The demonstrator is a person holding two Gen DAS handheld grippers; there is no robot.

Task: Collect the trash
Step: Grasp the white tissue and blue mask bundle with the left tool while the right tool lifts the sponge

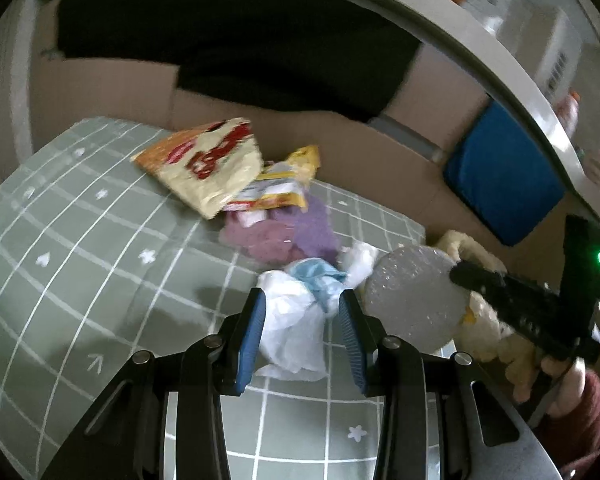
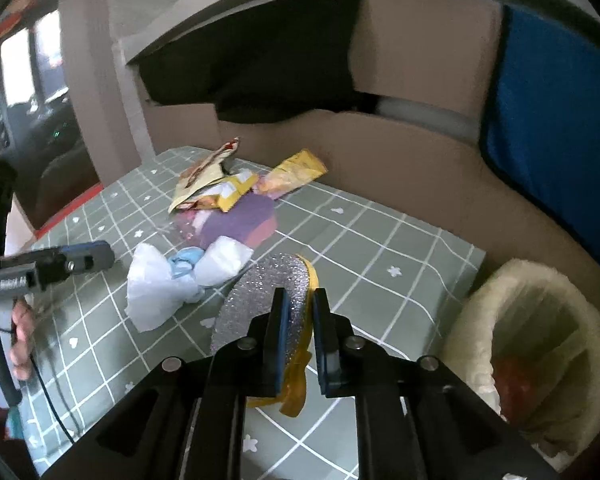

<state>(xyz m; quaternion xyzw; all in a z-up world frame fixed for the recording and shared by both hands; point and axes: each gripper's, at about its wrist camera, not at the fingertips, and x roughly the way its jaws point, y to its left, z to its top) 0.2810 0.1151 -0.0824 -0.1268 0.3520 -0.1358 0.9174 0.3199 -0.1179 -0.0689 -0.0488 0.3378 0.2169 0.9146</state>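
Your right gripper (image 2: 300, 300) is clamped on the silver-and-yellow scouring pad (image 2: 260, 292), its near edge lifted off the green checked cloth (image 2: 380, 240). Keep that pinch firm and swing right to the lined bin (image 2: 540, 340) just beside the table. Your left gripper (image 1: 302, 304) stands half open around the crumpled white bag (image 1: 288, 320), apparently not squeezing; close there next.

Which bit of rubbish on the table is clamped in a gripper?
The silver glittery disc with yellow backing, pinched in the right gripper. The white crumpled bag and snack wrappers lie loose.
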